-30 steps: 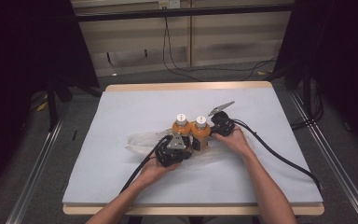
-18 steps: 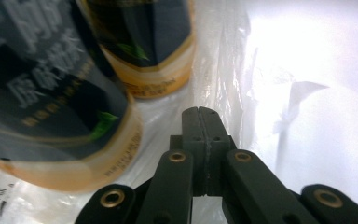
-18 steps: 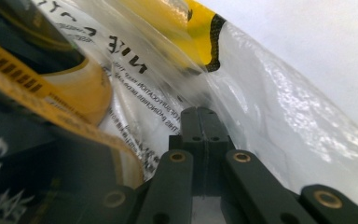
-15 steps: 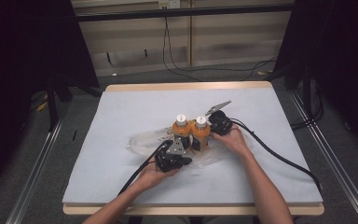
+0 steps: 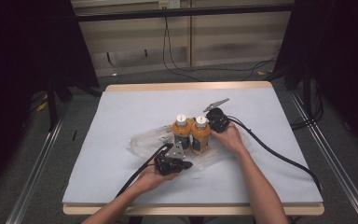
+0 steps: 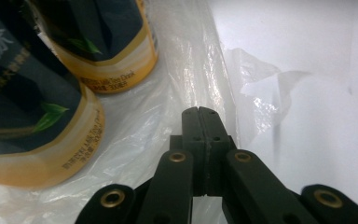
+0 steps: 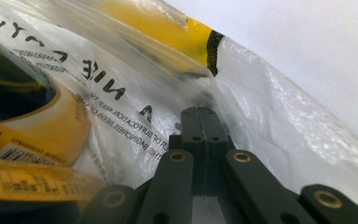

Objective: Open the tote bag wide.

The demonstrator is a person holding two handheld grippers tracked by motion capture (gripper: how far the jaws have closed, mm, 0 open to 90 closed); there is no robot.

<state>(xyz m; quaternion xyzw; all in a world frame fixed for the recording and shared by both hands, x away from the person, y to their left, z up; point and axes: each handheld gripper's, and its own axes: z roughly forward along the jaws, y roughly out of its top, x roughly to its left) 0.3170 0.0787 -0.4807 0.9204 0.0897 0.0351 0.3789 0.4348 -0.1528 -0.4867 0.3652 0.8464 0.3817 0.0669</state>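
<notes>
High view shows the left gripper, jaws pressed together, now drawn back toward six o'clock from the two orange bottles standing mid-table on the clear plastic bag, while the right gripper, also shut, holds at their three o'clock, suggesting bagging continues.

Two bare forearms entering from the bottom edge of the high view, angled inward and forward. Left hand low and near, wrapped around the left tool, grey three-cornered plate on top, cable trailing back along the forearm. Right hand reaching farther forward, wrist slightly bent, gripping the right tool, its plate tilted up, cable looping off to the right. Left tool seen along its own jaws: both black jaws pressed flat together, tips meeting. Right tool likewise, jaws fully closed, tips touching.
</notes>
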